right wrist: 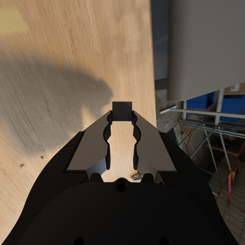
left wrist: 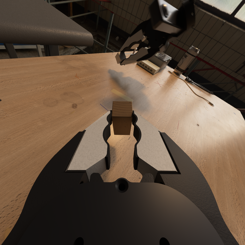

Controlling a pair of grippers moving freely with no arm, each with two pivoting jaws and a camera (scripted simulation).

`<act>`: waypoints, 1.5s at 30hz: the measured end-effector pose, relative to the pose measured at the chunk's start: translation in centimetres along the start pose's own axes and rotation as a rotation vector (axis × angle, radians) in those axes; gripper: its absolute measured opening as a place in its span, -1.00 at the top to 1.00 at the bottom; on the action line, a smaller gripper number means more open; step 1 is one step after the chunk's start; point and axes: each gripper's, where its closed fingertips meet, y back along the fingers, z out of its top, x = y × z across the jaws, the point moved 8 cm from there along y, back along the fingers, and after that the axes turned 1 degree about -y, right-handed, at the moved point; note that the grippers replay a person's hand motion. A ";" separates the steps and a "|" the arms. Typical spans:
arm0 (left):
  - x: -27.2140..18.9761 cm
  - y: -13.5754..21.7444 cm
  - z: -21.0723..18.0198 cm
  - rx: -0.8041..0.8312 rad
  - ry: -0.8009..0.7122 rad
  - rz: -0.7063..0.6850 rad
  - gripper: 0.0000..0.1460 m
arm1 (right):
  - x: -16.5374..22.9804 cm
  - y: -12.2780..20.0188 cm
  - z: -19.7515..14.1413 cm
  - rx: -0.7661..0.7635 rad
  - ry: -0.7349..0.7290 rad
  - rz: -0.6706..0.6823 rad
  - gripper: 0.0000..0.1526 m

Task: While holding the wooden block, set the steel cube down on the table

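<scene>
tan grained wooden block (left wrist: 122, 110); dark grey steel cube (right wrist: 122, 111)

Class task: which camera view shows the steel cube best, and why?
The right wrist view: the steel cube sits close and sharp between the right gripper's fingertips. The left wrist view shows it small and distant.

The light-brown wooden block (left wrist: 122, 115) sits between the fingertips of the left gripper (left wrist: 122, 114), above the pale wooden table (left wrist: 53, 82). Beyond it and to the right, the right gripper (left wrist: 122, 59) hangs over the table's far part — the small dark steel cube (right wrist: 122, 111) sits between its fingertips, clear of the tabletop. Behind that gripper a boxy grey-and-cream device (left wrist: 154, 63) rests on the table, with a tall cylindrical can (left wrist: 185, 61) to its right. A thin cable (left wrist: 190, 87) trails from near the can along the right edge. Two small metal screws (right wrist: 136, 177) lie on the table beneath the right gripper.
</scene>
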 end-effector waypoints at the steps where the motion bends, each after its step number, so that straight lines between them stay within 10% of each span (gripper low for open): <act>1: -0.1 0.0 0.0 0.003 -0.005 0.002 0.60 | -0.3 -0.8 -0.3 0.068 0.029 0.054 0.63; 14: -1.6 0.9 -0.5 -0.023 -0.067 -0.036 0.60 | -2.9 -3.4 0.4 0.000 0.196 0.524 0.63; 45: -2.5 0.9 -0.8 -0.006 -0.137 -0.032 0.60 | -3.9 -4.7 -0.5 -0.016 0.097 0.645 0.63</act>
